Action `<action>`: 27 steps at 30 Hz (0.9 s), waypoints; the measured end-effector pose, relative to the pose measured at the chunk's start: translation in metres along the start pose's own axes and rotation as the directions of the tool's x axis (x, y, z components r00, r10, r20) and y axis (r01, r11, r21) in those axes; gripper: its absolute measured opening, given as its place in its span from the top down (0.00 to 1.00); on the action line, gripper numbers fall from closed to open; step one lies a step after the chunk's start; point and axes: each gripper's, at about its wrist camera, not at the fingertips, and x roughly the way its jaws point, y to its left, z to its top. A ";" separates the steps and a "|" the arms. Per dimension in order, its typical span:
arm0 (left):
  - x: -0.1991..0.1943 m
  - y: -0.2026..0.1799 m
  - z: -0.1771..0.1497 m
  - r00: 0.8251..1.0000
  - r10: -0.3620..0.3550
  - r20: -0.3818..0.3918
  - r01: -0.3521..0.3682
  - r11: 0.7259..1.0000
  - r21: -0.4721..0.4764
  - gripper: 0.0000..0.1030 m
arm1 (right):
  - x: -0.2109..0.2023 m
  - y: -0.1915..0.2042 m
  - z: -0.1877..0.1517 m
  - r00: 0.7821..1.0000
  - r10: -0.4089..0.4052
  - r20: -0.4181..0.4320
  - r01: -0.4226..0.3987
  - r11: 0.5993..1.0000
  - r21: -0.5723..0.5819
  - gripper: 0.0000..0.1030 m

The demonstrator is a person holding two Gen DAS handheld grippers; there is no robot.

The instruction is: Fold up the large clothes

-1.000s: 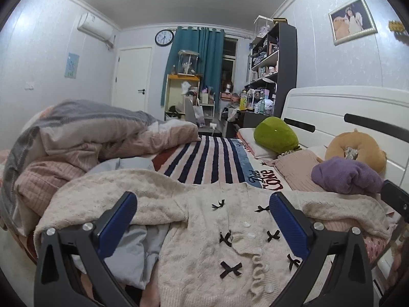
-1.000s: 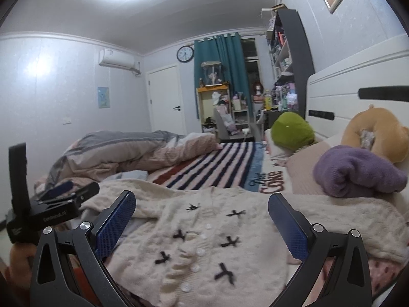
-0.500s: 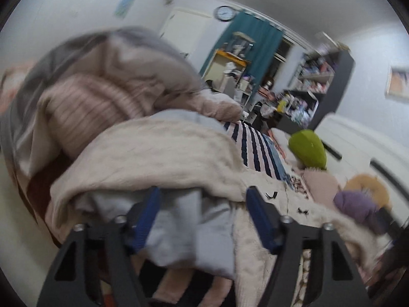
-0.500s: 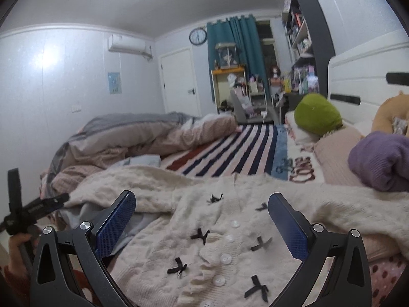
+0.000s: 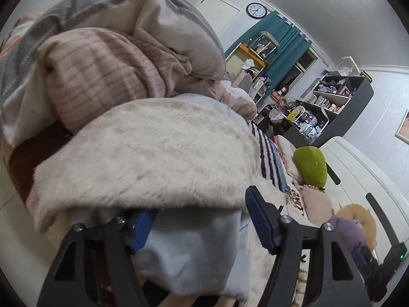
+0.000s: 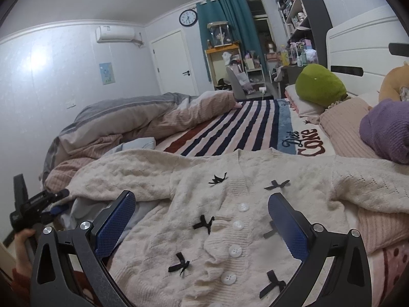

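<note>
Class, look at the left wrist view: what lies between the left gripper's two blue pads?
Pale blue cloth fills the gap in the opening left gripper, with the cream cardigan's sleeve draped just above it.

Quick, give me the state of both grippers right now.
Left gripper: jaws opening around the cream cardigan sleeve and pale blue cloth; no grip visible.
Right gripper: open over the cardigan's buttoned front, holding nothing.

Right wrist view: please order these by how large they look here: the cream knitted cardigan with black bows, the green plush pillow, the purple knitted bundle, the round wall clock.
1. Cream knitted cardigan with black bows
2. Green plush pillow and purple knitted bundle: alike; the bundle is cut off by the edge, so unranked
3. Round wall clock, far away
</note>
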 end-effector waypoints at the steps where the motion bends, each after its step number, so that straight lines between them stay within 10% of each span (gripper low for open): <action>1: 0.002 -0.004 0.004 1.000 0.009 0.012 -0.009 1.000 0.001 0.41 | -0.002 -0.001 0.001 1.000 -0.002 0.004 0.002 1.000 0.008 0.00; 6: 0.009 -0.025 0.033 0.994 0.077 0.075 -0.083 0.994 0.076 0.92 | -0.014 -0.012 0.000 0.999 -0.010 0.033 0.008 0.999 0.049 0.00; 16: -0.012 -0.142 0.037 0.978 -0.163 0.133 0.099 0.915 0.392 0.94 | -0.031 -0.044 -0.008 0.998 -0.008 0.062 -0.001 0.991 0.132 0.00; 27: 0.064 -0.286 -0.088 0.900 -0.304 -0.313 0.431 0.728 0.533 0.94 | -0.064 -0.111 -0.024 0.994 -0.060 0.093 0.042 0.981 0.188 0.00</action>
